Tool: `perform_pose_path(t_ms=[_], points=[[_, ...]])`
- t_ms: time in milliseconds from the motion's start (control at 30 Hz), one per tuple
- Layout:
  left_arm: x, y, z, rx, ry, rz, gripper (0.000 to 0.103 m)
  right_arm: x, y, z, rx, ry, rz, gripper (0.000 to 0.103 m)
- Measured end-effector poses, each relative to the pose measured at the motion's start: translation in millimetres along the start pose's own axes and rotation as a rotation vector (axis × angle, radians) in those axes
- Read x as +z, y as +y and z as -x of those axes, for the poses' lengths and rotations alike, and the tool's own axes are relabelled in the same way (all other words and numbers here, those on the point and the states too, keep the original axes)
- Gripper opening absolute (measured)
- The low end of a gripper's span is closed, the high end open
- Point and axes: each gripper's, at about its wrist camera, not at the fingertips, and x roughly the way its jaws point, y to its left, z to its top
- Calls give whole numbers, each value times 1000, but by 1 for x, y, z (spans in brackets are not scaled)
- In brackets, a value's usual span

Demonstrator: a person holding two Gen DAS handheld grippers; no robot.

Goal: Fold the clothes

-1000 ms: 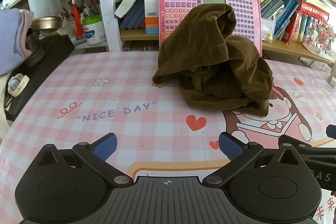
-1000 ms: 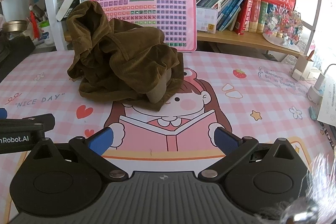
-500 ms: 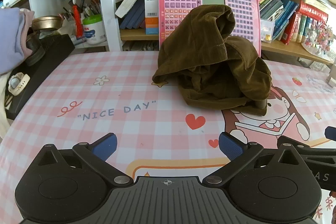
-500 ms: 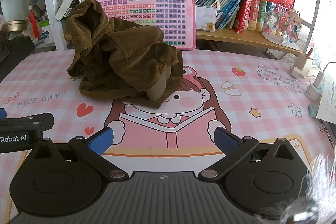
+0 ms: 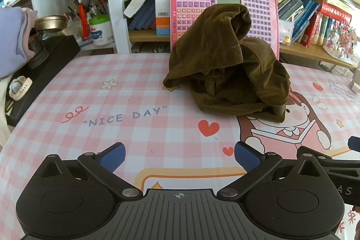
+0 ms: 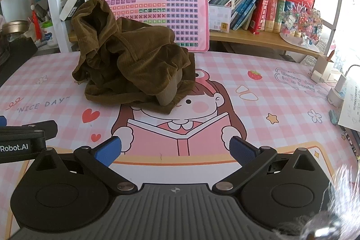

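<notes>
A crumpled brown corduroy garment (image 5: 227, 69) lies heaped on the pink checked table mat (image 5: 126, 100), ahead and slightly right in the left wrist view. It sits ahead and left in the right wrist view (image 6: 132, 69). My left gripper (image 5: 179, 156) is open and empty, low over the mat, well short of the garment. My right gripper (image 6: 175, 151) is open and empty over the cartoon girl print, also short of the garment. The left gripper's body (image 6: 24, 138) shows at the left edge of the right wrist view.
A pink toy keyboard tablet (image 6: 157, 12) leans against the bookshelf (image 6: 258, 6) right behind the garment. A black box with a white watch (image 5: 19, 87) lies at the mat's left edge. Chargers and papers (image 6: 337, 91) lie at the right edge.
Both grippers have edged slightly forward toward the garment. The garment has not moved, and both grippers stay open.
</notes>
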Motion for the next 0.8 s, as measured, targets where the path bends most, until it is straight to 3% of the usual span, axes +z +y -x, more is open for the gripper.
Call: perform_pose_path(t_ms=[800], points=[[1, -3, 2, 6, -12, -12, 103, 2, -1, -2, -1, 5, 0, 103]])
